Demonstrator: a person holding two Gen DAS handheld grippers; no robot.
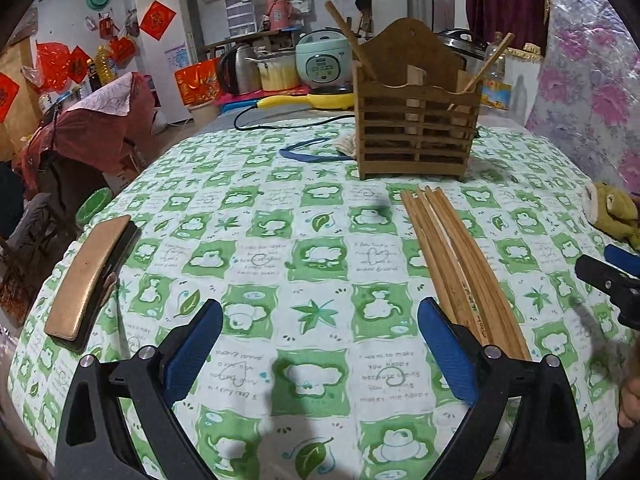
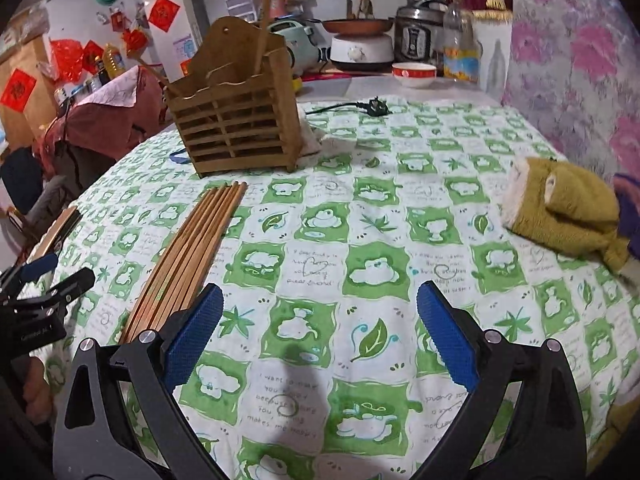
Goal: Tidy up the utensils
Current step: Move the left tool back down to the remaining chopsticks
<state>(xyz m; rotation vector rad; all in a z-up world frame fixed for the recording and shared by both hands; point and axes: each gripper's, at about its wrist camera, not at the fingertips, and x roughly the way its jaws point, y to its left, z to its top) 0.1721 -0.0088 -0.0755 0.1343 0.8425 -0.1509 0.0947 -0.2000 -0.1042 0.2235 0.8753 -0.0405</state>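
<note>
Several wooden chopsticks [image 1: 452, 256] lie bundled flat on the green-and-white tablecloth, pointing toward a slatted wooden utensil holder [image 1: 416, 140] that stands upright with two chopsticks in it. My left gripper [image 1: 320, 320] hovers open just left of the bundle, its right pad beside the near ends. In the right wrist view the same chopsticks [image 2: 192, 256] lie left of my right gripper [image 2: 320, 316], which is open with only cloth between its blue pads. The holder [image 2: 236, 120] stands beyond the bundle. The other gripper [image 2: 36, 292] shows at the left edge there.
A flat tan-topped block [image 1: 92, 276] lies near the table's left edge. An olive plush toy [image 2: 568, 208] rests at the right. A blue strap [image 1: 312, 152], a black power cord [image 2: 352, 106], a bowl [image 2: 414, 74] and kitchen appliances sit behind the holder.
</note>
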